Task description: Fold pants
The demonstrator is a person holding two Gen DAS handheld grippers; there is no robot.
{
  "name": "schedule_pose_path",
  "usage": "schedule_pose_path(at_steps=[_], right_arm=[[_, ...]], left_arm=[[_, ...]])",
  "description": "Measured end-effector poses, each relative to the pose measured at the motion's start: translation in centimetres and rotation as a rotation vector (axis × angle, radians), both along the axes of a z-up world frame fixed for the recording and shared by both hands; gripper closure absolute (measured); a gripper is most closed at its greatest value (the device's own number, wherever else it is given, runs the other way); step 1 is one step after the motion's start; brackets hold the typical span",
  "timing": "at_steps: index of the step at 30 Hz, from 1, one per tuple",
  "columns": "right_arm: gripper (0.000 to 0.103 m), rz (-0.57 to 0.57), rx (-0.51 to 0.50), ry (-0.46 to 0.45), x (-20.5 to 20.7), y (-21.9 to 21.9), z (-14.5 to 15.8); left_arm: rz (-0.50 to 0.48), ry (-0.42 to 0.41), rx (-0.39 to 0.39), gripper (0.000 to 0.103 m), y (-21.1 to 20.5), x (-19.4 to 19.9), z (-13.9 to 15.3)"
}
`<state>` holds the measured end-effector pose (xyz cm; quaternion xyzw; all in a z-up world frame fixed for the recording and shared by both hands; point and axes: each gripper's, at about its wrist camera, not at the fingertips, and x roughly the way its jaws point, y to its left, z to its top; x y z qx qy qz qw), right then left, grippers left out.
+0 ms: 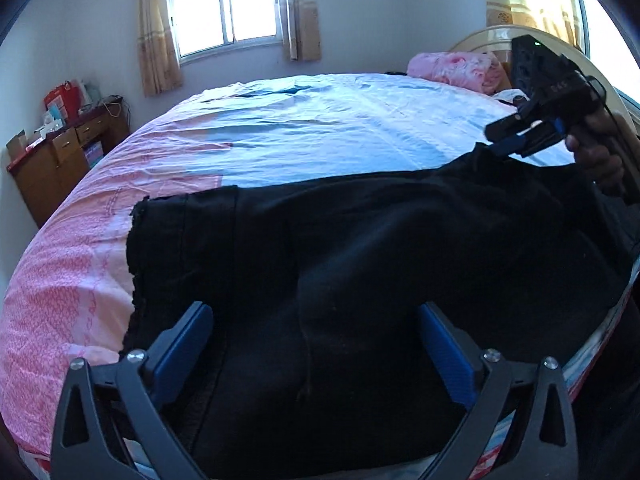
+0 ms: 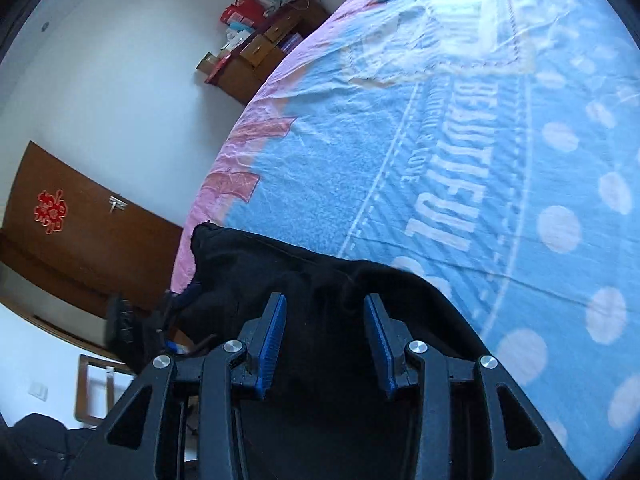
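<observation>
Now the black pants [image 1: 360,248] lie flat along the near edge of the bed [image 1: 304,128], long axis crosswise ahead of the left tongs [image 1: 316,344], spread wide above them, hem leftward. Right tongs [image 1: 516,146] pinch the opposite end, lifted. Beyond stretches bare sheet; a cabinet [image 1: 52,164] stands far left.

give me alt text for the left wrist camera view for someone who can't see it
Black fabric pants lie spread across a bed with a pink and blue sheet, under the wide open left gripper, which holds nothing. At upper right, a hand holds the right gripper at the pants' far edge. A curtained window and a wooden desk stand behind.
</observation>
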<state>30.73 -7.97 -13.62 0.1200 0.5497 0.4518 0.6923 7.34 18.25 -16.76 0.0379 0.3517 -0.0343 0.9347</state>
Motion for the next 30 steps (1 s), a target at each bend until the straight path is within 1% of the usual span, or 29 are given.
schedule_pose_path(at_steps=[1, 3, 6, 8, 9, 11, 12, 13, 14, 15, 17, 20, 23, 24, 26, 27, 30], right_arm=[[0.062, -0.003, 0.001, -0.002, 0.3, 0.2, -0.2], [0.098, -0.027, -0.004, -0.030, 0.7, 0.1, -0.1], [0.098, -0.111, -0.016, -0.097, 2.2, -1.1, 0.4], [0.098, -0.125, -0.035, -0.036, 3.1, -1.4, -1.3], [0.098, -0.123, -0.044, -0.039, 3.1, -1.4, -1.7], [0.096, -0.115, -0.043, -0.051, 2.6, -1.4, -1.8], [0.088, -0.121, -0.046, -0.047, 2.4, -1.5, -1.7], [0.078, -0.137, -0.061, -0.052, 2.1, -2.1, -1.3], [0.057, -0.155, -0.073, -0.071, 1.5, -3.1, -0.5], [0.049, -0.172, -0.076, -0.095, 0.8, -4.0, 0.4], [0.049, -0.179, -0.053, -0.138, -1.3, -6.7, 2.5], [0.049, -0.232, -0.066, -0.198, -4.8, -12.6, 4.8], [0.049, -0.353, -0.111, -0.229, -8.8, -20.6, 6.3], [0.049, -0.404, -0.117, -0.229, -10.1, -23.3, 6.6], [0.049, -0.543, -0.131, -0.219, -13.3, -29.8, 6.9], [0.049, -0.610, -0.134, -0.213, -14.9, -32.8, 6.9], [0.049, -0.835, -0.180, -0.195, -20.0, -40.8, 6.6]], left_arm=[[-0.001, 0.001, 0.006, 0.000, -0.1, 0.1, -0.1], [0.000, 0.003, 0.011, 0.000, -0.3, 0.1, -0.1], [0.001, 0.001, 0.018, 0.000, -0.5, 0.1, -0.3], [0.005, 0.003, 0.024, 0.000, -0.7, 0.1, -0.2], [0.009, 0.008, 0.026, 0.000, -0.8, 0.1, 0.1], [0.019, 0.012, 0.031, 0.000, -1.0, -0.2, 0.7], [0.020, -0.001, 0.032, 0.000, -1.5, -0.7, 1.5], [0.012, -0.016, 0.029, 0.000, -1.9, -1.1, 2.0], [-0.007, -0.039, 0.024, 0.000, -2.7, -1.6, 2.9], [-0.031, -0.054, 0.022, 0.000, -3.5, -1.9, 3.6], [-0.087, -0.079, 0.018, 0.000, -5.3, -2.3, 4.7], [-0.216, -0.093, 0.017, 0.000, -9.9, -2.2, 5.9], [-0.342, -0.088, -0.002, 0.000, -15.0, -1.5, 5.9], [-0.401, -0.073, -0.023, 0.000, -17.3, -1.1, 5.7], [-0.483, -0.061, -0.042, 0.000, -20.4, -0.8, 5.5], [-0.550, -0.063, -0.039, 0.000, -23.1, -1.0, 5.4], [-0.679, -0.043, -0.011, 0.000, -28.7, -0.8, 4.8]])
